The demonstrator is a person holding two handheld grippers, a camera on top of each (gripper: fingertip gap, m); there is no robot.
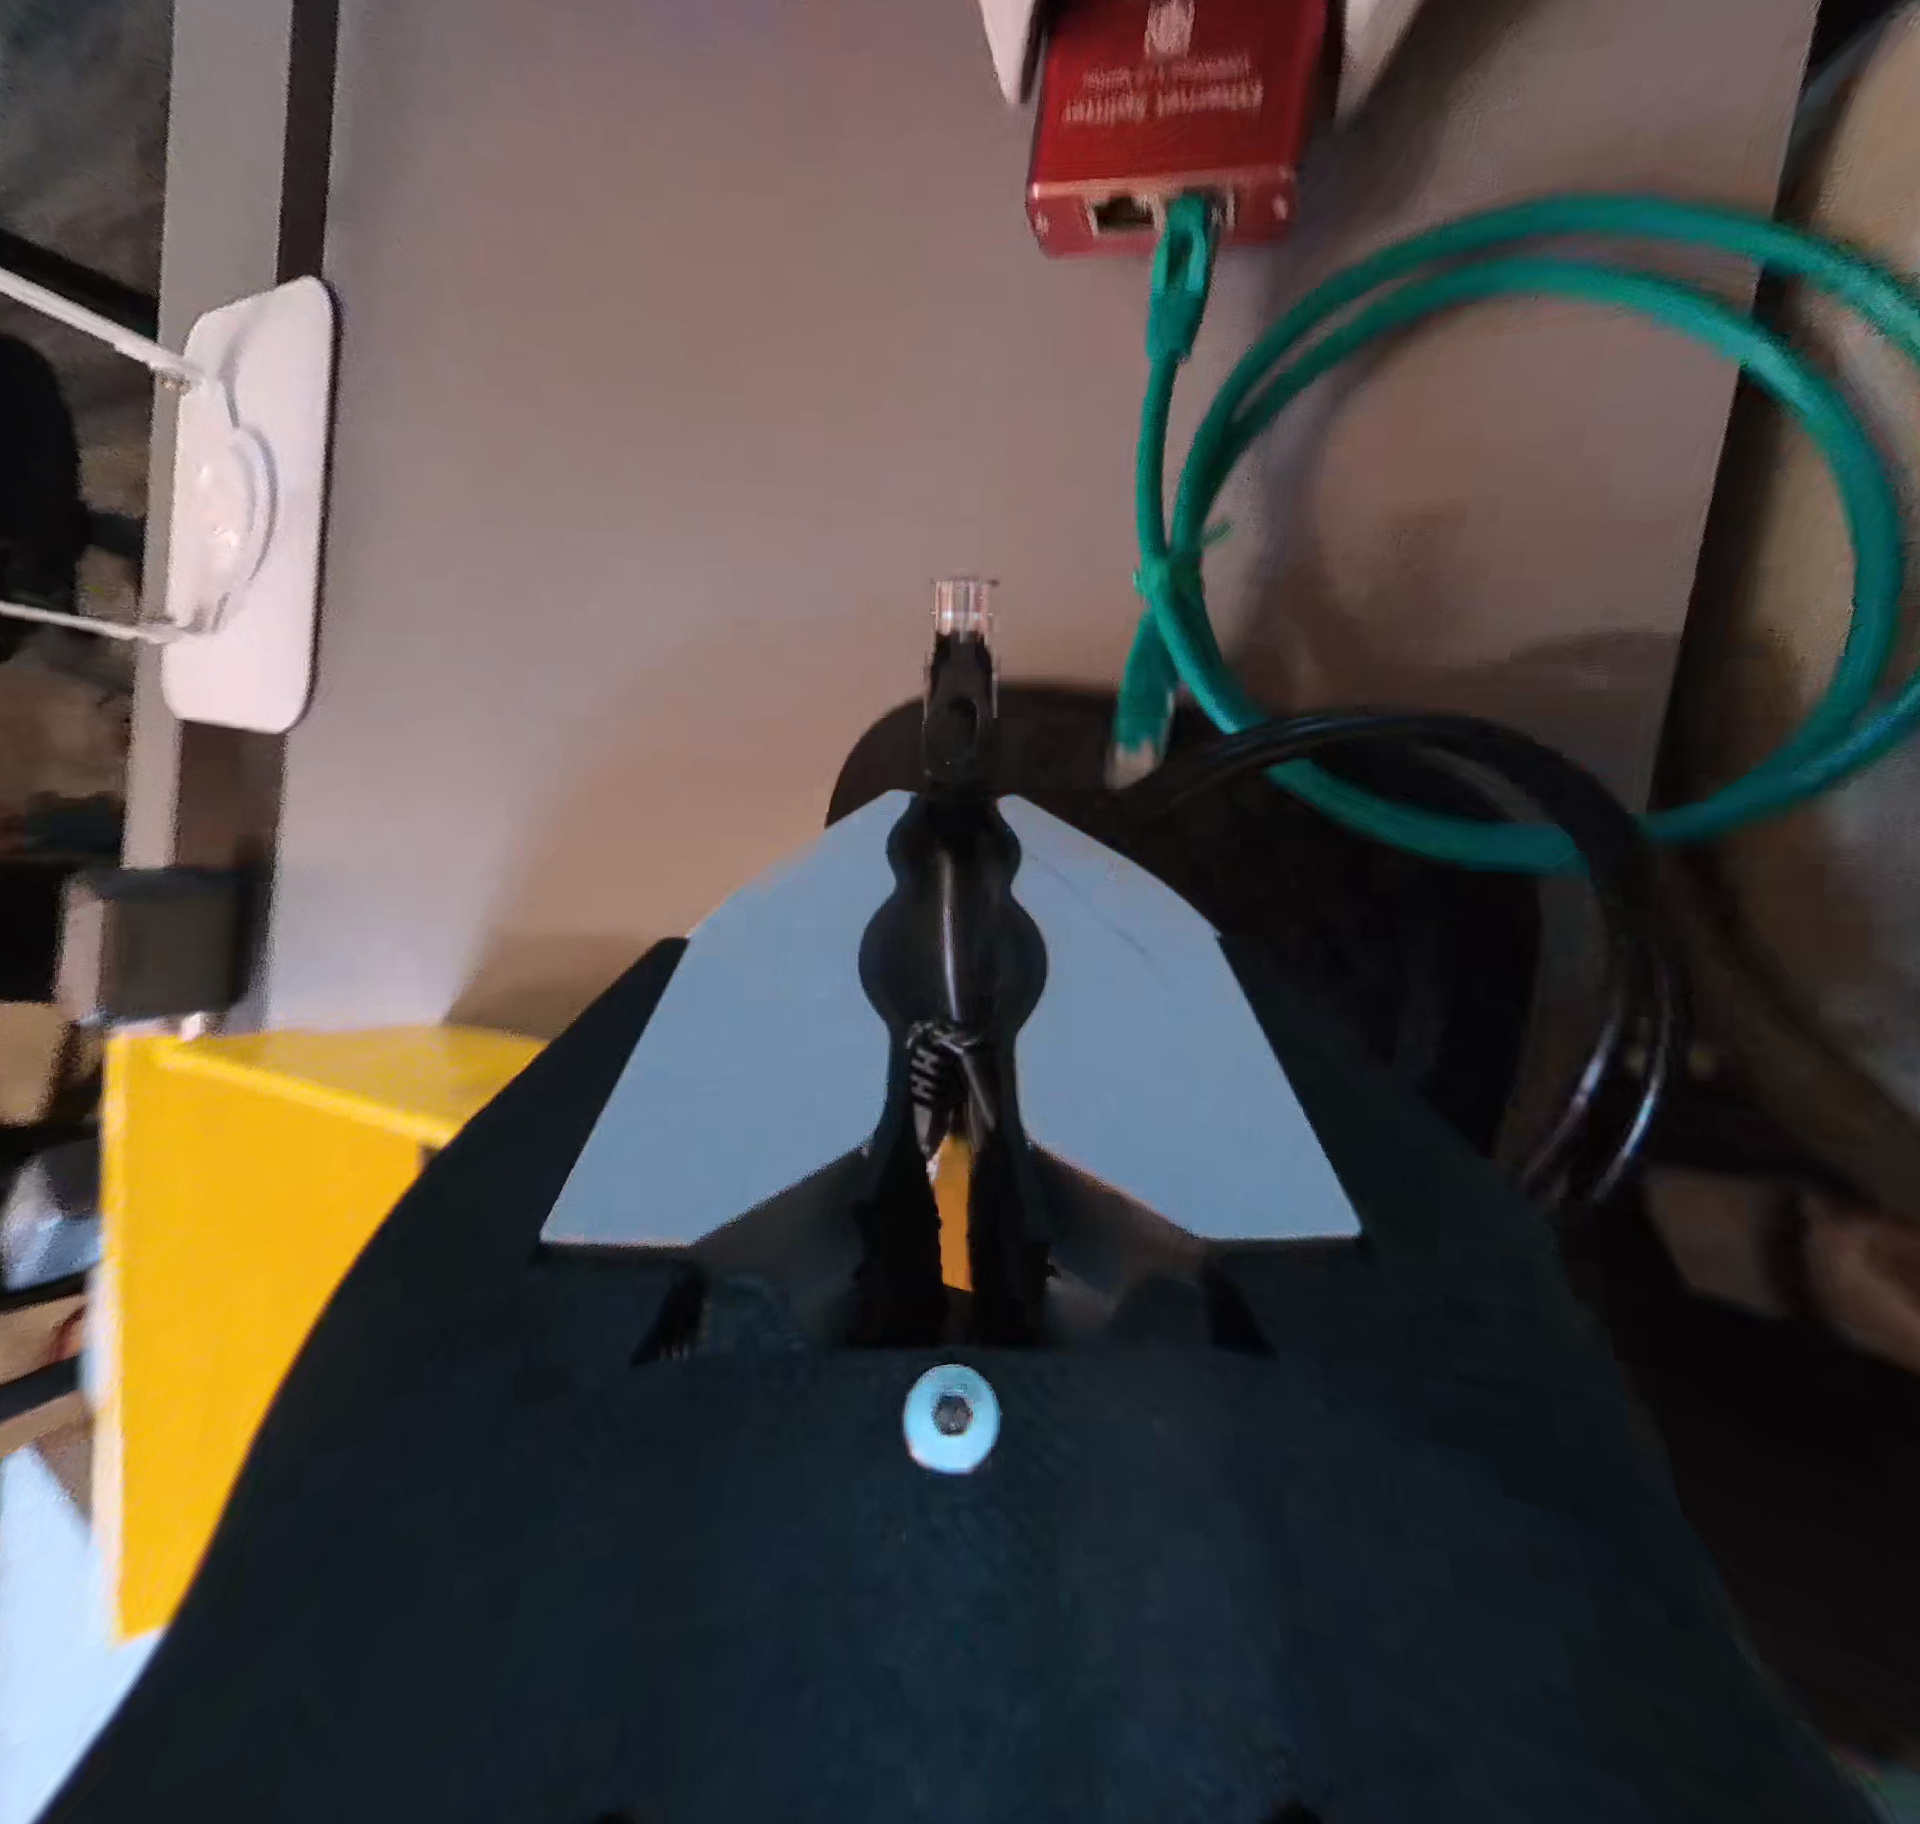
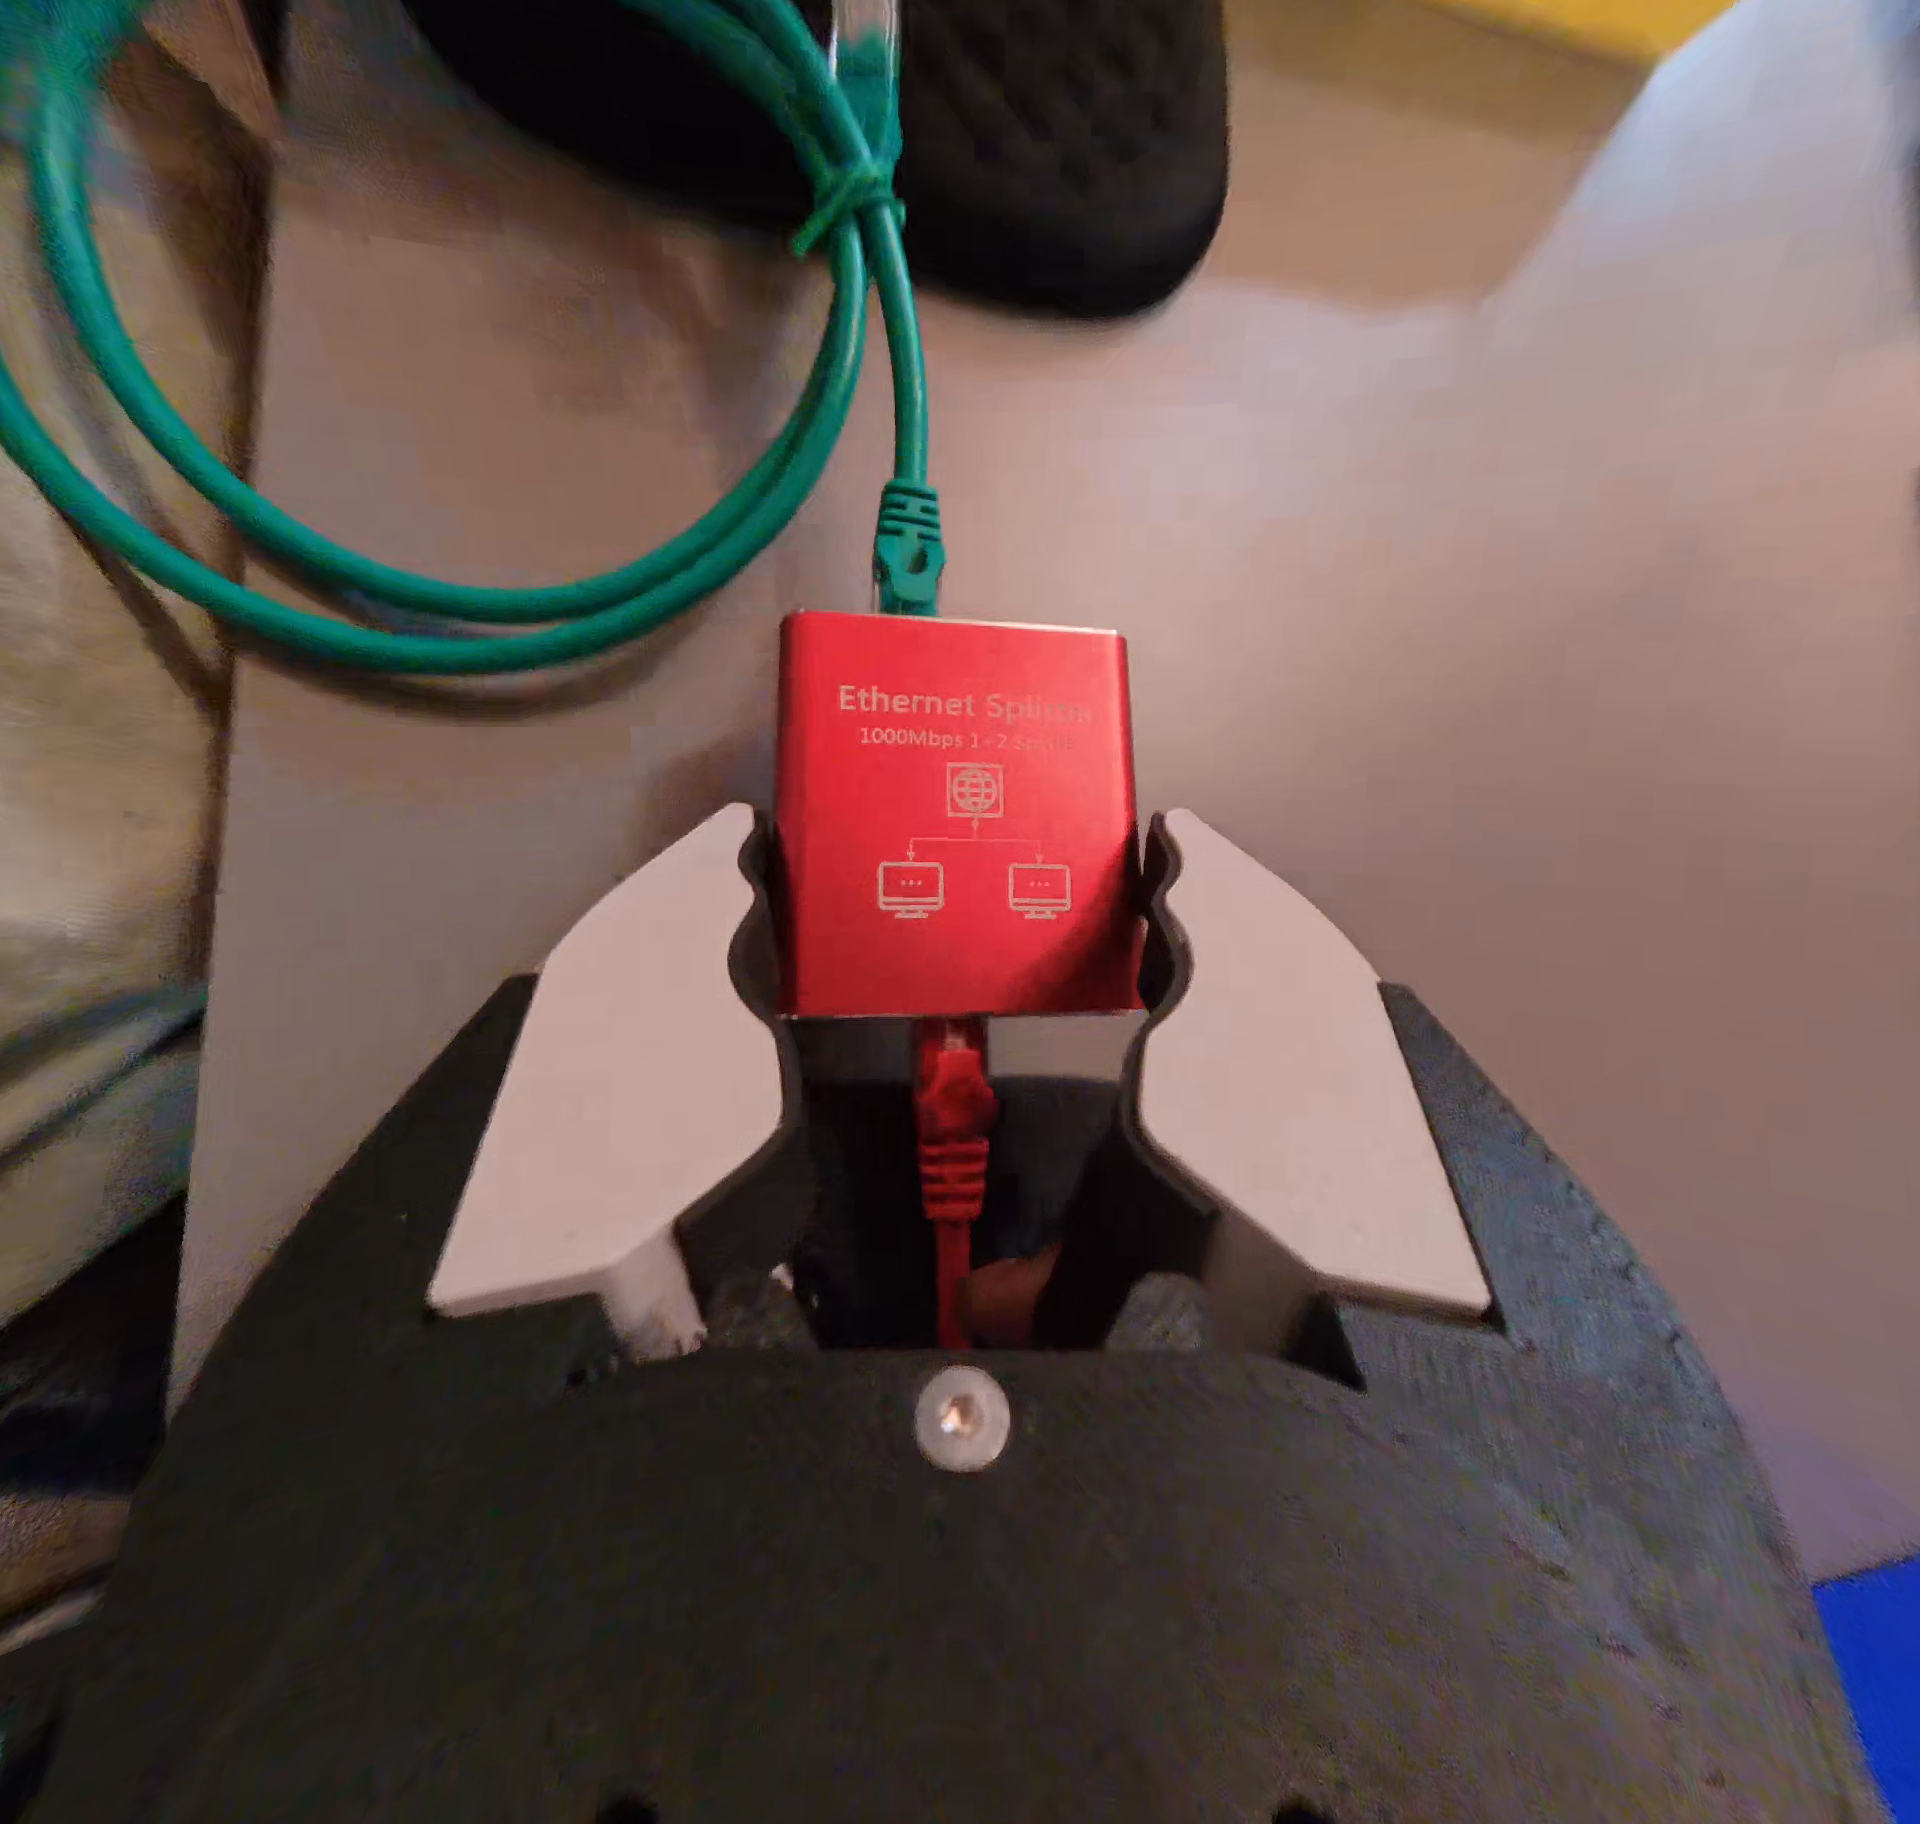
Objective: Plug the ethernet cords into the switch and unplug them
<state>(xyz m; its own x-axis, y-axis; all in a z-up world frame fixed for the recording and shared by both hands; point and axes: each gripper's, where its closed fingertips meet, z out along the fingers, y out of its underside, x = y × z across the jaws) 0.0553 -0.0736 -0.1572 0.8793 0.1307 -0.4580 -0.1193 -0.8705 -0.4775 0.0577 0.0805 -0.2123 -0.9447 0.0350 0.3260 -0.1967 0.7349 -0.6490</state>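
Left gripper (image 1: 961,818): clamped on black cord (image 1: 958,704) just behind the plug, clear connector tip poking forward, free in the air, roughly upright along the fingers. Rest of the black cord looped off to the right (image 1: 1600,943), under the green loop.

Right gripper (image 2: 961,901): closed on red switch (image 2: 951,808), jaws pressing its two side walls, body resting on the grey table (image 2: 1455,527). Red cord (image 2: 951,1130) seated in the near face, running back between the fingers.

Green cord (image 2: 912,548): one end plugged into the far face of the switch; other end loose, lying on a dark textured pad (image 2: 1039,112), coil tied with a twist.

From left wrist view: switch (image 1: 1164,91) up ahead and to the right, well apart from the black plug. Two ports on the facing side, green in one, neighbour port (image 1: 1120,212) empty.

Likely step: black plug into the empty port. Advice for doing it well:
- Shift right and square the plug to the port before advancing; no angled entry.
- Latch-tab side not readable here; check against port notch first.
- Keep clear of the green boot next door.
- Hold switch firm against the push; press until seated.

Off to the left: white plate with clear hook (image 1: 249,496), yellow box (image 1: 260,1203).
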